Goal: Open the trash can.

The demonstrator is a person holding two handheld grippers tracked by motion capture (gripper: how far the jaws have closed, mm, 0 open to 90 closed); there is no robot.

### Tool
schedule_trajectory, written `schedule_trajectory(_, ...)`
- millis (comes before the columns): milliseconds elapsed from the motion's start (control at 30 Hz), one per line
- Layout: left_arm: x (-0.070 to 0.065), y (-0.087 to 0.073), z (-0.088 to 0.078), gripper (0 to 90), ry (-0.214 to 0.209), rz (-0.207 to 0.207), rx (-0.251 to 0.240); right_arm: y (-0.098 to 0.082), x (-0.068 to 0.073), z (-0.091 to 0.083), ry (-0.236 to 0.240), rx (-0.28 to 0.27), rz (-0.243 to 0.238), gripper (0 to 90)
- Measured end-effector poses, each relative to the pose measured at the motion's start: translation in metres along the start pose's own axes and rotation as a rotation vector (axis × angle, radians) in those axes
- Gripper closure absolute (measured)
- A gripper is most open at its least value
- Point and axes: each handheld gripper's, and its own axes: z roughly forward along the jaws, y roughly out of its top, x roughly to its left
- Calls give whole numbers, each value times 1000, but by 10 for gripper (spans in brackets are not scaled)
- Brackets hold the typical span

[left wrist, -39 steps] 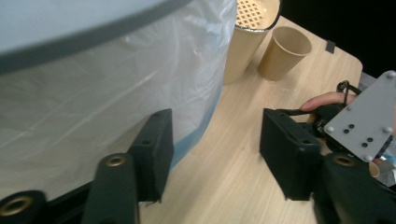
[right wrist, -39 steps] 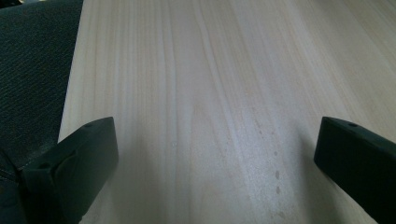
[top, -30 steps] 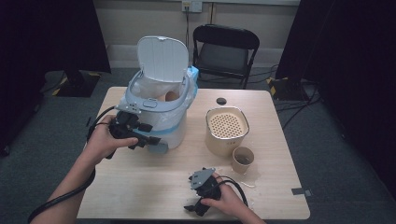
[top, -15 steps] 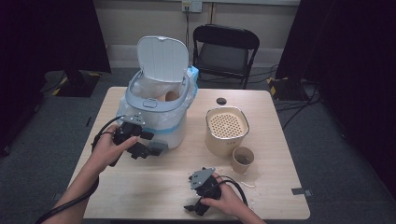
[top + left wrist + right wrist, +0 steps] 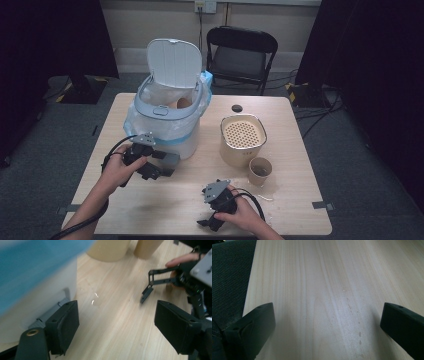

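the left gripper (image 5: 165,165) sat low over the table (image 5: 300,150), just in front of the white bin (image 5: 170,127), near its base. its jaws had just been opening and stood apart with nothing between them; in the left gripper view the left gripper (image 5: 117,330) framed bare wood, with the bin's pale wall (image 5: 30,312) close against the left-hand jaw. whether that jaw actually touched the bin was hard to tell, since that side of the picture was blurred. a blue-edged bag (image 5: 150,132) lined the bin, its lid (image 5: 174,62) stood tipped up at the back, and something brown (image 5: 183,103) lay inside near the rim.

the right gripper (image 5: 207,222) rested at the near edge of the table, held by the person's right hand (image 5: 245,215). in the right gripper view the right gripper (image 5: 327,327) had its jaws spread wide over plain wood, released and holding nothing, with dark carpet (image 5: 229,272) beyond the table edge. the left gripper view also caught the right gripper (image 5: 150,286) farther off across the tabletop.

to the right of the bin stood a beige container with a perforated top (image 5: 242,137), and just beside it a small paper cup (image 5: 260,171). a small dark round thing (image 5: 236,108) lay near the far edge. a black folding chair (image 5: 240,55) stood behind the table.
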Motion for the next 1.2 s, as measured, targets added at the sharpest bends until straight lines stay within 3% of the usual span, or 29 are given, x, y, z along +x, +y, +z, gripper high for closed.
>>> schedule_trajectory(433, 3, -35, 29, 196, -38, 2, 60, -1, 1, -1, -3, -2, 9, 0)
schedule_trajectory(567, 4, -43, 33, 196, -42, 9, 54, -1, 0, -1, -1, -5, 8, 0)
schedule_trajectory(733, 6, -53, 34, 192, -30, 19, 63, -2, 0, -3, 0, -5, 8, 28)
schedule_trajectory(833, 5, -58, 35, 187, -13, 31, 84, -2, -2, -8, 5, -18, 23, 167)
schedule_trajectory(1100, 6, -70, 37, 184, 5, 78, 135, -6, -6, -19, -11, -9, 44, 150)
schedule_trajectory(1200, 6, -73, 39, 173, 6, 93, 115, -7, -6, -24, -23, -11, 45, 150)
